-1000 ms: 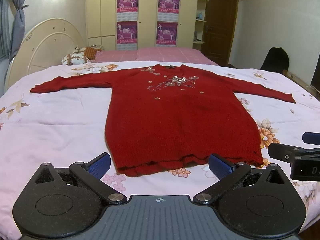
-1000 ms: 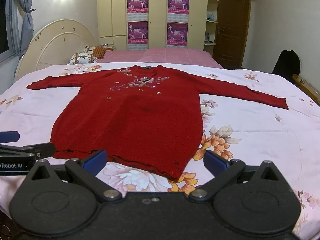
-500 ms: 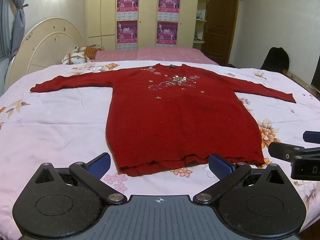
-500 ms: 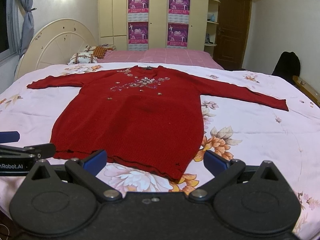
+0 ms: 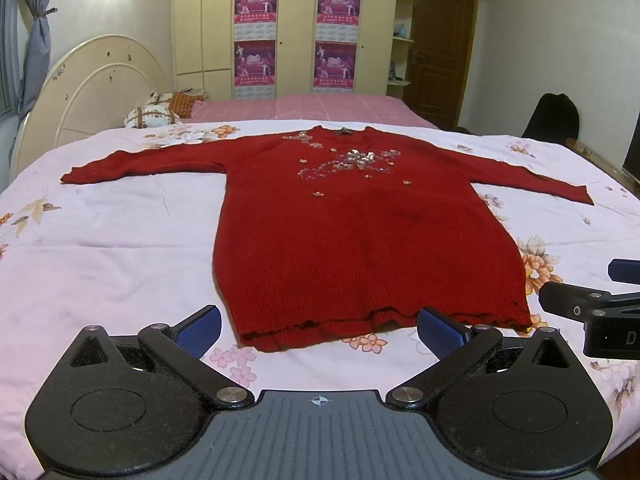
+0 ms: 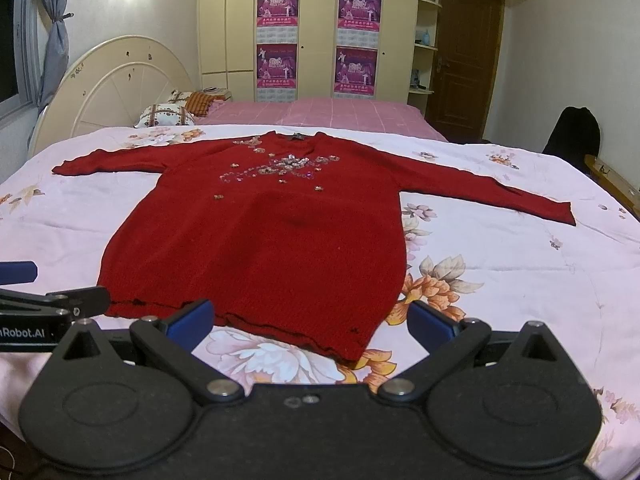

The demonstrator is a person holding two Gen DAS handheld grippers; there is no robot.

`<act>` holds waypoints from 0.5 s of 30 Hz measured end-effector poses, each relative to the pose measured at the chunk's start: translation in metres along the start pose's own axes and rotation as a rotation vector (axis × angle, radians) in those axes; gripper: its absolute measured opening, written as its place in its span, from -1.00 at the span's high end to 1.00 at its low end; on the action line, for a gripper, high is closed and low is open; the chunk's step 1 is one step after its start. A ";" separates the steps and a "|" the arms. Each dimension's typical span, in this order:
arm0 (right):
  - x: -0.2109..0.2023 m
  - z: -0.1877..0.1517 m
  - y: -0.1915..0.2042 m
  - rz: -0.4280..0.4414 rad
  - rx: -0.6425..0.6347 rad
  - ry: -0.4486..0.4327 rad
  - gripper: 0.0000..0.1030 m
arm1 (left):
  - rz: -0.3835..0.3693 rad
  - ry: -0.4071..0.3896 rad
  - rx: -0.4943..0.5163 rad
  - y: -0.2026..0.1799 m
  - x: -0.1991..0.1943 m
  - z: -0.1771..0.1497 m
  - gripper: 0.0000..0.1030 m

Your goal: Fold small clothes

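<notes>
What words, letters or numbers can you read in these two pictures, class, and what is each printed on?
"nRobot.AI": on the left gripper, seen at the edge of the right wrist view; the start is cut off.
"D": on the right gripper, at the edge of the left wrist view; the rest is cut off.
Posters on the wardrobe: print too small to read.
Red sweater: no text.
</notes>
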State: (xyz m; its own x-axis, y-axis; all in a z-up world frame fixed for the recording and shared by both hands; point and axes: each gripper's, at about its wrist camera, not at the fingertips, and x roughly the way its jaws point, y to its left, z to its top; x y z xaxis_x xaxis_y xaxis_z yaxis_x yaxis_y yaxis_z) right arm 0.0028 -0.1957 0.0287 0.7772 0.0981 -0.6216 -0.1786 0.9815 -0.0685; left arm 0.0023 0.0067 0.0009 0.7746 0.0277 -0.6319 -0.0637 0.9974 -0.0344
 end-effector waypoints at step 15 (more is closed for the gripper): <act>-0.001 0.000 0.000 -0.001 -0.003 -0.004 -0.99 | 0.001 0.000 0.001 0.000 0.001 0.000 -1.00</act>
State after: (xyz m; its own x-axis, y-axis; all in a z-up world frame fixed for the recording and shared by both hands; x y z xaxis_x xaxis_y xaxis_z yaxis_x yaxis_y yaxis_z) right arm 0.0022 -0.1955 0.0294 0.7795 0.0976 -0.6188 -0.1798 0.9811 -0.0718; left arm 0.0031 0.0070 0.0003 0.7744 0.0284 -0.6320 -0.0639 0.9974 -0.0334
